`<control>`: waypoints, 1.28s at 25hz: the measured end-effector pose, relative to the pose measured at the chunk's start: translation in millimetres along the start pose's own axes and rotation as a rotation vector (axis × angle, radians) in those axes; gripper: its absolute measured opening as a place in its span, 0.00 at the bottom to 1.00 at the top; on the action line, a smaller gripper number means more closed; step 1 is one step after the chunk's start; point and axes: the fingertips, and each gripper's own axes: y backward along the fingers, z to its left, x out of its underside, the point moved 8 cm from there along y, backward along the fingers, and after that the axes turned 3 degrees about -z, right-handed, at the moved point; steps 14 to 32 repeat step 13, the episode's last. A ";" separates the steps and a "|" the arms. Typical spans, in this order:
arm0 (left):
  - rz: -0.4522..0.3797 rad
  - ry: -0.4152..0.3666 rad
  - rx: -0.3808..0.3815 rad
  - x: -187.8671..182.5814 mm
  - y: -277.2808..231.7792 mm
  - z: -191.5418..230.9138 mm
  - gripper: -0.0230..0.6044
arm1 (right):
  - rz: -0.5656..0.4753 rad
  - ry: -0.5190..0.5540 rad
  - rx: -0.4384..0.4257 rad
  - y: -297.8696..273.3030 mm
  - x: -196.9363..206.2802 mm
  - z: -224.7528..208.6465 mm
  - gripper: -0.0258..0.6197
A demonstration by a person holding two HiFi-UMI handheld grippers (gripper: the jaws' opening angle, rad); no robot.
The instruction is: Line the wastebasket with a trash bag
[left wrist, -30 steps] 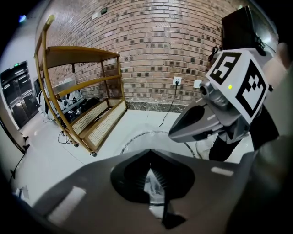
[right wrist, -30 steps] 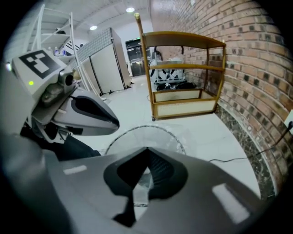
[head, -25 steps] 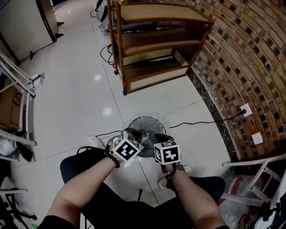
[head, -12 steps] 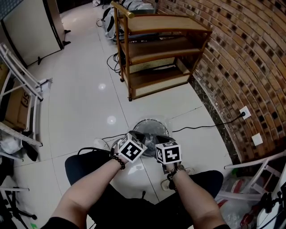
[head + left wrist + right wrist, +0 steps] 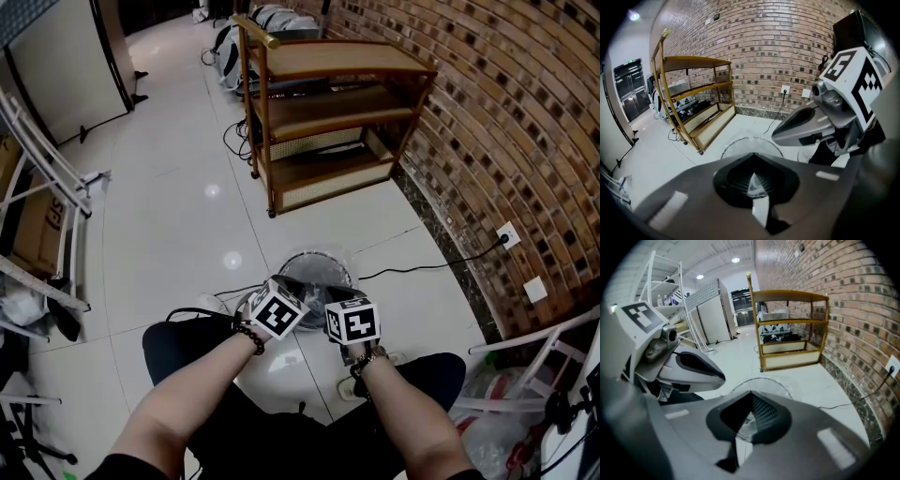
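Observation:
A round black mesh wastebasket (image 5: 317, 269) stands on the white floor tiles, with a clear trash bag (image 5: 330, 255) draped over its rim. My left gripper (image 5: 285, 282) and right gripper (image 5: 335, 291) hover side by side over its near edge, both pointing down at it. In the left gripper view the left gripper (image 5: 753, 157) is shut, with a pinch of clear bag film (image 5: 755, 186) showing at its jaws. The right gripper (image 5: 751, 393) is likewise shut on bag film (image 5: 747, 426). The bag-covered rim (image 5: 761, 380) lies just beyond.
A wooden shelf rack (image 5: 323, 112) stands behind the basket, against the brick wall (image 5: 506, 112). A black cable (image 5: 422, 267) runs across the floor to a wall socket (image 5: 507, 234). White metal racks (image 5: 37, 197) stand left. Plastic bags and a white frame (image 5: 525, 403) sit lower right.
Both grippers have lifted slightly over the basket, still shut on the bag. The head view has tilted up, so more of the shelf rack shows.

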 end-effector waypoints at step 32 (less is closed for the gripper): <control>0.002 -0.002 -0.002 0.8 2.5 -6.1 0.04 | -0.007 0.007 0.002 7.5 2.2 1.9 0.04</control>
